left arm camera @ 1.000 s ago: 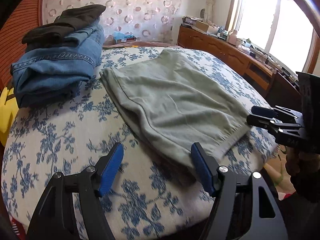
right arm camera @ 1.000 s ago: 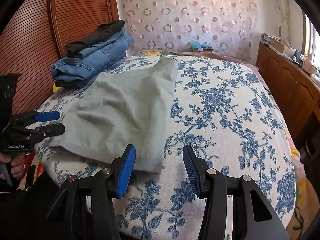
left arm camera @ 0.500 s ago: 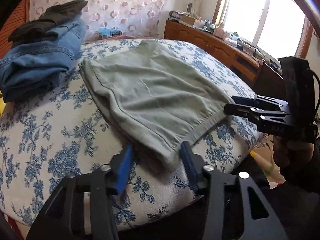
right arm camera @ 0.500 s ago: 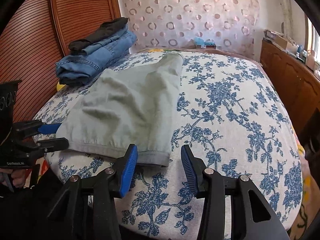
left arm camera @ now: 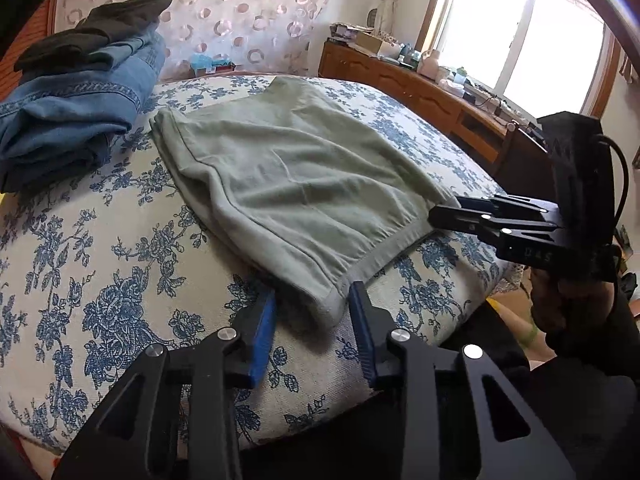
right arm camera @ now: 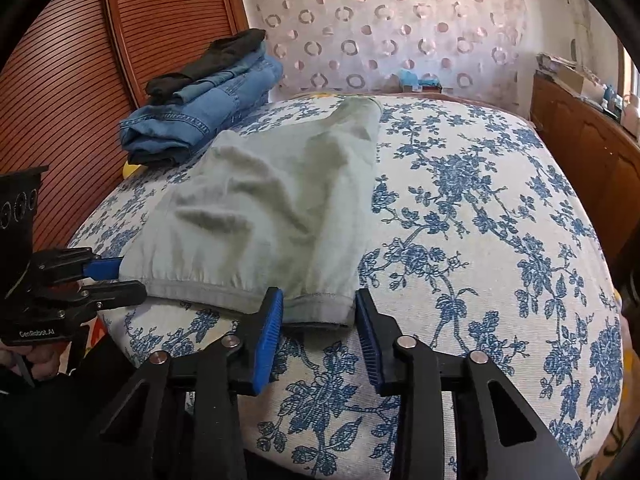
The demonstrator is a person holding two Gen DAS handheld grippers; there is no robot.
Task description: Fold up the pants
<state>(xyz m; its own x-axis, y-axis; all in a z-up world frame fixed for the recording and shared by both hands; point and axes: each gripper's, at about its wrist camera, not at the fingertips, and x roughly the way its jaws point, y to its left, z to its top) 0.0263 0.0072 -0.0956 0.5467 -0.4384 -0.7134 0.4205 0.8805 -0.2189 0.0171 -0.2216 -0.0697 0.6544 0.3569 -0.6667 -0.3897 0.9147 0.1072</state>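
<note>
Both tongs narrower than before, seemingly straddling green pants [left arm camera: 296,184] waistband corners.

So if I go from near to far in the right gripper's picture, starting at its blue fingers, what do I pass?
right gripper → green pants, their near corner between its fingers → folded jeans → black clothes on top of them → spotted curtain.

Sunlit window [left arm camera: 532,36], wooden dresser [left arm camera: 404,84]
</note>
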